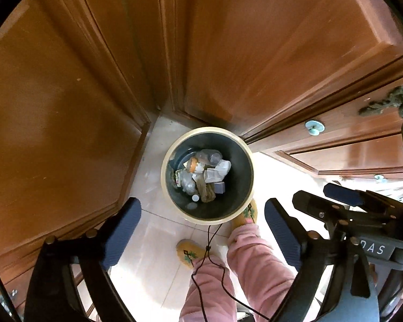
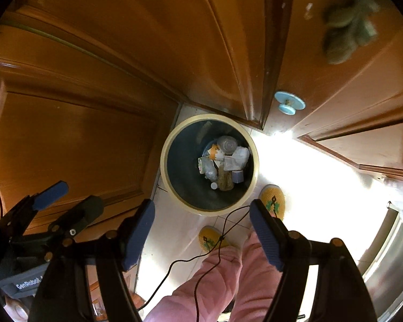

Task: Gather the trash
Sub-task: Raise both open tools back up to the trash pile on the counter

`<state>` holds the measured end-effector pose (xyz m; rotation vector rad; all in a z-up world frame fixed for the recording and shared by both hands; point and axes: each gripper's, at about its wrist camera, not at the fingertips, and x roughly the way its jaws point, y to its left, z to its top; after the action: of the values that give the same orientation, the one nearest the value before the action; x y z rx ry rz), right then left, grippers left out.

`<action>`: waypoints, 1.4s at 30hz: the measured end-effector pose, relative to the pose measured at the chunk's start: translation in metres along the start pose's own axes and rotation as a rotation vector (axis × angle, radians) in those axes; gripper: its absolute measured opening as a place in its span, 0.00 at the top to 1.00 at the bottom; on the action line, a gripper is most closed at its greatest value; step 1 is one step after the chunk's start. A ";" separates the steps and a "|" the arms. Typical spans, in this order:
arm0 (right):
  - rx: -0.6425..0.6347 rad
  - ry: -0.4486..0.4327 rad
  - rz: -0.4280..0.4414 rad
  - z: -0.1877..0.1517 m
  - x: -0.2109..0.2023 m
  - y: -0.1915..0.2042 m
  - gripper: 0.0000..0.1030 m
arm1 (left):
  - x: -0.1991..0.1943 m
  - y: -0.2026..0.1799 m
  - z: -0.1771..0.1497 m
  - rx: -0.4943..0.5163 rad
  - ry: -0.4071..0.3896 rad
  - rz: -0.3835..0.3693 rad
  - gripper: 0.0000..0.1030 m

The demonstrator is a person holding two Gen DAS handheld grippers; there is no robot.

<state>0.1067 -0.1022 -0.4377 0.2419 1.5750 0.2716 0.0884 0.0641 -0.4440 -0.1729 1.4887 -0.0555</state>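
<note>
Hanging over the round waste bin, both tools point down at it. The left gripper gapes wide, nothing between its blue pads; the right gripper too, jaws empty. Bottles, wrappers and paper lie heaped inside, yellow slippers at six o'clock of the bin.

Brown wooden cabinet doors surround a pale tiled floor, brightly lit.

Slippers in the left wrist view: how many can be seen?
2. One yellow slipper touches the trash bin's near rim on the right; the other yellow slipper sits nearer the camera, left of the pink trouser leg.
</note>
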 end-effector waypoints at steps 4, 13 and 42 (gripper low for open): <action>0.007 -0.013 0.002 -0.004 -0.014 0.003 0.29 | -0.023 -0.002 -0.001 -0.015 0.002 -0.008 0.06; 0.034 -0.079 0.048 -0.022 -0.085 0.015 0.29 | -0.108 -0.014 -0.003 0.003 -0.033 -0.021 0.06; -0.091 -0.556 -0.049 -0.043 -0.371 0.074 0.29 | -0.409 -0.079 0.041 0.219 -0.549 -0.110 0.06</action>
<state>0.0710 -0.1517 -0.0615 0.1872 1.0150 0.2135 0.1010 0.0477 -0.0258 -0.0826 0.9167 -0.2395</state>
